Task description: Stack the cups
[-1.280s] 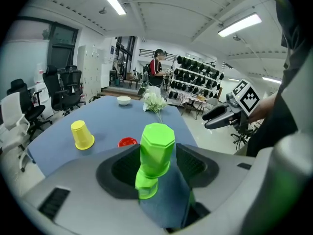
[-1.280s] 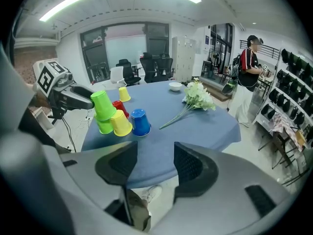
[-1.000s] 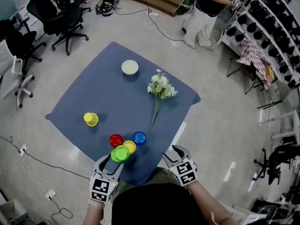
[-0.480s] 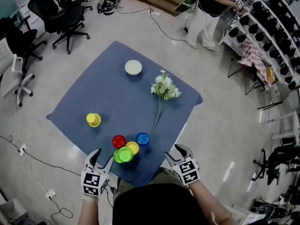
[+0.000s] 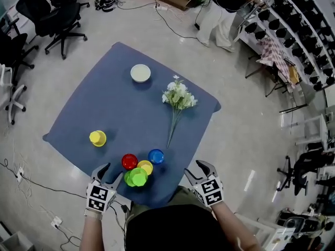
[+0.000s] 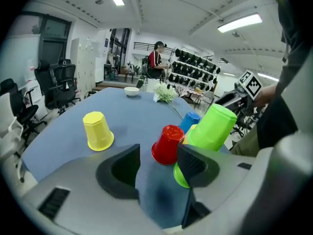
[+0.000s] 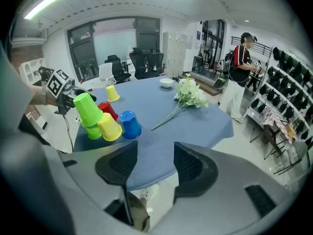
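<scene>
A green cup (image 5: 137, 177) sits tilted atop another on the counter (image 5: 131, 109), so stacking looks barely begun: red cup (image 5: 129, 161), blue cup (image 5: 155, 156) and yellow cup (image 5: 146, 166) crowd beside that pair, a lone yellow cup (image 5: 97, 138) stands well apart, and left claw (image 5: 110, 172) and right claw (image 5: 194, 169) both gape empty.

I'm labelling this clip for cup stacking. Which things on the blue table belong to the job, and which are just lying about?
Part of the job:
green cups
red cup
blue cup
yellow cup in the cluster
lone yellow cup

Just lying about:
white bowl
flowers
</scene>
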Available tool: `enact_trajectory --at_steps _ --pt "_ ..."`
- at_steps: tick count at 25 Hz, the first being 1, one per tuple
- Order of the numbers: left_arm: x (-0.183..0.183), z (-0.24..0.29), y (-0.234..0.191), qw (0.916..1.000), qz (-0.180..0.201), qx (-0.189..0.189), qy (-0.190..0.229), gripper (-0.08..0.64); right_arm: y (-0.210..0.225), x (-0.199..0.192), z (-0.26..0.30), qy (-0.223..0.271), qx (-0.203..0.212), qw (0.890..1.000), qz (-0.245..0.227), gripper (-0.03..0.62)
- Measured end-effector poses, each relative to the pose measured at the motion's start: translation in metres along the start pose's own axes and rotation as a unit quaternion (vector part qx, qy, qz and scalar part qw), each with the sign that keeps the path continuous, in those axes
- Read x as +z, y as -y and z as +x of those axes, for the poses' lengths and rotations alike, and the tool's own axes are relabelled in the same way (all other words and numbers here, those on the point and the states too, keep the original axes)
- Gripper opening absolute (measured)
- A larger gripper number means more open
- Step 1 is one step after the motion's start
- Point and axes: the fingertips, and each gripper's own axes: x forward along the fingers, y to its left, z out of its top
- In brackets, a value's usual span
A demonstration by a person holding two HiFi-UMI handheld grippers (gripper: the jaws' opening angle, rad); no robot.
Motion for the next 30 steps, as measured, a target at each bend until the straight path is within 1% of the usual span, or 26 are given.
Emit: enact_trajectory --at_steps 3,6,11,14,19,22,25,27,28,30 --pt "-0.006 0.01 -0.001 0.9989 0.031 -0.031 -0.015 0.23 0.002 0.001 0.001 -0.005 -0.009 1.0 0.006 0.242" --pt "-0.009 0.018 0.003 0.996 0.058 -0.062 -0.028 0.23 0.002 0.001 0.003 -0.009 -0.014 1.0 0.011 0.242" --pt "-0.01 0.029 0.009 0.9879 0.099 -0.113 -0.037 0.23 0.005 0.001 0.003 -0.015 -0.023 0.999 0.018 0.242" --pt "-0.011 0.036 0.012 0.9825 0.121 -0.136 -0.041 0.238 0.007 -0.002 0.001 -0.018 -0.028 0.999 0.022 0.242" --pt "-0.013 0.049 0.011 0.9768 0.14 -0.155 -0.047 0.242 0.011 -0.008 -0.004 -0.024 -0.037 0.999 0.03 0.242" --pt "-0.012 0.056 0.014 0.9718 0.152 -0.174 -0.047 0.241 0.013 -0.01 -0.005 -0.026 -0.041 0.998 0.033 0.242" --pt "-0.015 0.063 0.016 0.967 0.167 -0.184 -0.057 0.241 0.015 -0.011 -0.006 -0.027 -0.043 0.998 0.035 0.242" --pt "-0.011 0.066 0.016 0.9678 0.165 -0.183 -0.051 0.23 0.015 -0.011 -0.007 -0.027 -0.045 0.998 0.037 0.242" --pt "-0.008 0.068 0.016 0.9692 0.16 -0.182 -0.044 0.206 0.015 -0.012 -0.007 -0.026 -0.045 0.998 0.037 0.242" --pt "-0.002 0.069 0.015 0.9719 0.151 -0.178 -0.03 0.201 0.014 -0.012 -0.007 -0.025 -0.045 0.998 0.038 0.242"
